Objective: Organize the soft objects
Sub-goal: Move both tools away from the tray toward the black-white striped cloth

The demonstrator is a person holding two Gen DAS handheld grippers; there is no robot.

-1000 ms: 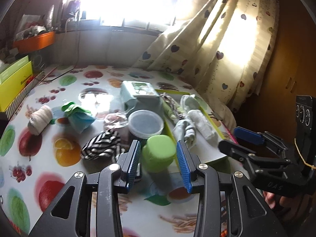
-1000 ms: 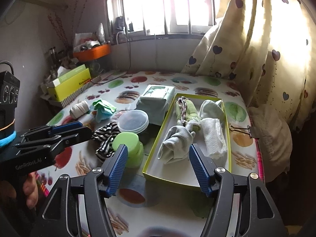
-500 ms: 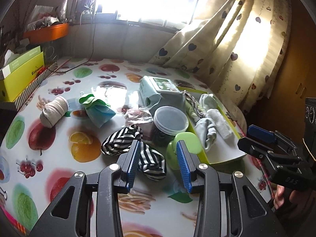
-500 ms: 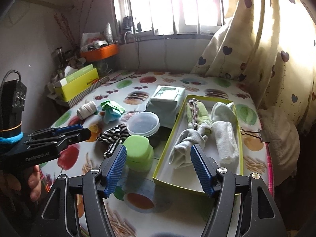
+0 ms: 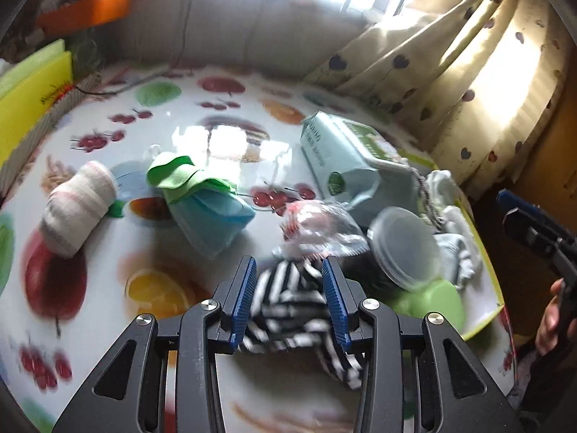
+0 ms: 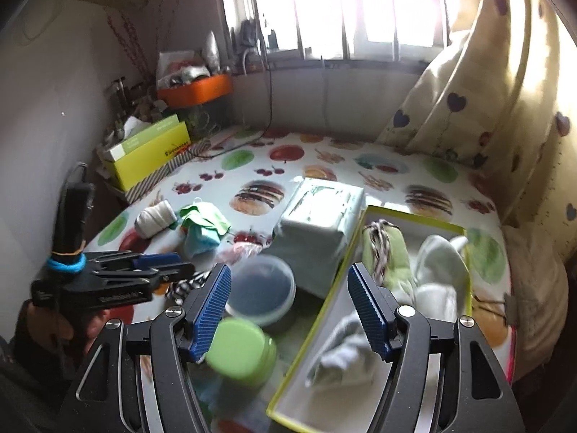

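Now that the left gripper (image 5: 289, 301) has slid from the green jar (image 5: 429, 301) over to the stripy sock (image 5: 299, 310) lying on the table (image 5: 223, 122), its open jaws sit around it, ready to grab it for the box (image 6: 364, 267), while the right gripper (image 6: 290, 312) waits open and empty.

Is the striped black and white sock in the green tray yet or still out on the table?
Out: the striped sock lies crumpled on the table, left of the tray.

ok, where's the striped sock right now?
In the left wrist view, the striped sock lies on the tablecloth between the open left hand-held gripper fingers, near the clear-lidded tub.
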